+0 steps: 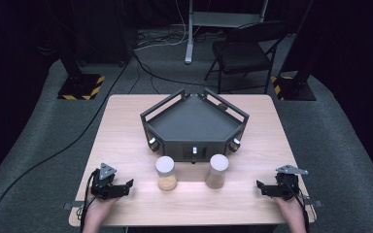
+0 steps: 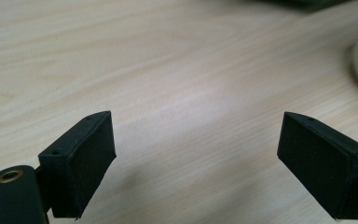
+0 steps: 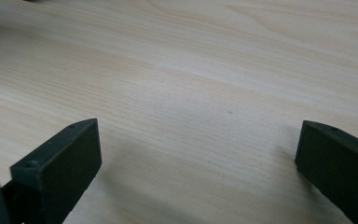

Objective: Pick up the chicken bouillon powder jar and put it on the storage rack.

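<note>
Resting low on the wooden table (image 1: 126,141): left gripper (image 1: 126,187) and right gripper (image 1: 261,187), jaws wide apart, nothing between. Seen from the high view: two lidded jars (image 1: 166,173) between them, before a dark angular tray (image 1: 194,124). Bare woodgrain under both gripper views.
</note>
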### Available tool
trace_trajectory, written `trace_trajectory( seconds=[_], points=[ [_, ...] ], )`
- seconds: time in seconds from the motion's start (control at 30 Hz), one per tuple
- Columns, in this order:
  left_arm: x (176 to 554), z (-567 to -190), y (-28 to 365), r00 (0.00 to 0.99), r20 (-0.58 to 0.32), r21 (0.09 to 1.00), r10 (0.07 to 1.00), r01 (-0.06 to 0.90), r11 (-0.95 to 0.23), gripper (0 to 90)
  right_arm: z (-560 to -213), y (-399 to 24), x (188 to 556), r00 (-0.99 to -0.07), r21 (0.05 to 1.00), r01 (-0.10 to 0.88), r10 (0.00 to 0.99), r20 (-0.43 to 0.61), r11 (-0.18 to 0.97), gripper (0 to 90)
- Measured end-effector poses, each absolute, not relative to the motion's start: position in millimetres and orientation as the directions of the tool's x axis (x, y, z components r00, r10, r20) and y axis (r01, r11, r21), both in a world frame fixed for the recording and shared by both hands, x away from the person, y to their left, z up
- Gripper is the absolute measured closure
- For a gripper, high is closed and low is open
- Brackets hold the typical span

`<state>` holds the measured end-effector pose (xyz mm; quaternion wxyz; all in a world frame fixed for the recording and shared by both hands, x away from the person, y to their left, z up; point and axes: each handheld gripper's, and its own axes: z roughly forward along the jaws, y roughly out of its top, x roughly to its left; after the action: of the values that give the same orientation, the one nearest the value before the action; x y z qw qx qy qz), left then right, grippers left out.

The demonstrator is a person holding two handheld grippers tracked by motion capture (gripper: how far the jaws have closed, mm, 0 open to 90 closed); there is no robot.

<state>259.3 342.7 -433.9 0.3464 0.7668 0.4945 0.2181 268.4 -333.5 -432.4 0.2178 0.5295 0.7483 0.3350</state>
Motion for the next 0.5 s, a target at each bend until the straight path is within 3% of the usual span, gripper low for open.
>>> trace_trajectory(
  seconds=[0.5],
  points=[
    [264.3,-440.4,343.7,0.402,-0.01,0.734,0.916,0.625,-0.266,6.2,-432.7,-329.7,269.5,-0.361,0.727,0.639,0.933,-0.007,0.253,0.0]
  ],
)
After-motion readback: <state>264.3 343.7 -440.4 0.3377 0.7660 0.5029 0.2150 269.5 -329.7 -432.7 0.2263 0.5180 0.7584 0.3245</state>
